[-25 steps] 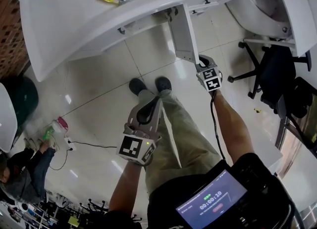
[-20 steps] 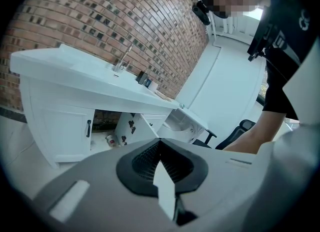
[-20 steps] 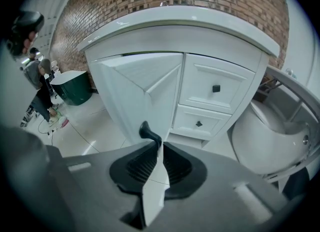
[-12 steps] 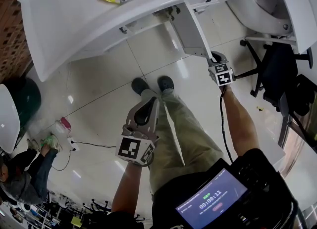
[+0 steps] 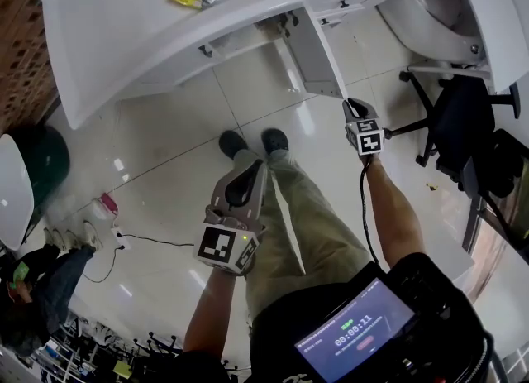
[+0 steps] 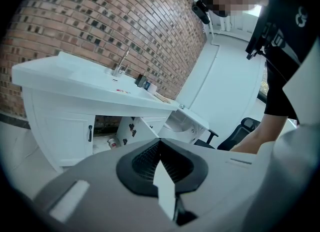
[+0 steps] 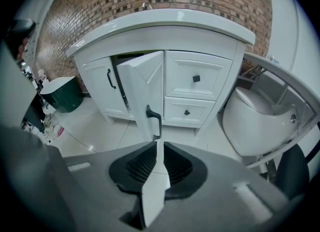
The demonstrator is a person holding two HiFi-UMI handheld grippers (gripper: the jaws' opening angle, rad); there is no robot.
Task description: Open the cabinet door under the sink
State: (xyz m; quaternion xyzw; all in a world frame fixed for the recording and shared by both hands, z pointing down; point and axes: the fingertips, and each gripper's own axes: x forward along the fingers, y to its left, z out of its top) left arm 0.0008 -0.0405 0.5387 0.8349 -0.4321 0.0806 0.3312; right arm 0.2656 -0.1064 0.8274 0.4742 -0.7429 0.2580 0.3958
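Your right gripper (image 5: pixel 353 108) has its jaws pressed together with nothing between them. Its tips sit just under the free edge of the door (image 5: pixel 318 55), which lies at 12 o'clock from them in the head view. In the right gripper view the black handle (image 7: pixel 154 121) ends just above the closed tips; I cannot tell if they touch. The door stands swung out from the vanity (image 5: pixel 124 34), hinged on the side toward the drawers (image 7: pixel 196 79), and the dark cabinet opening shows at 10 o'clock from the handle.

Your left gripper (image 5: pixel 245 179) is also closed and empty. It is held over your thigh, well apart from the door, and points at 12 o'clock toward your shoes (image 5: pixel 231 143).

At 9 o'clock from the door, open tiled floor (image 5: pixel 165 174) spreads between the vanity front and your feet. At 3 o'clock the room is tighter: the toilet (image 7: pixel 260 113) stands near the drawers, and a black chair (image 5: pixel 463 117) is near your right forearm.
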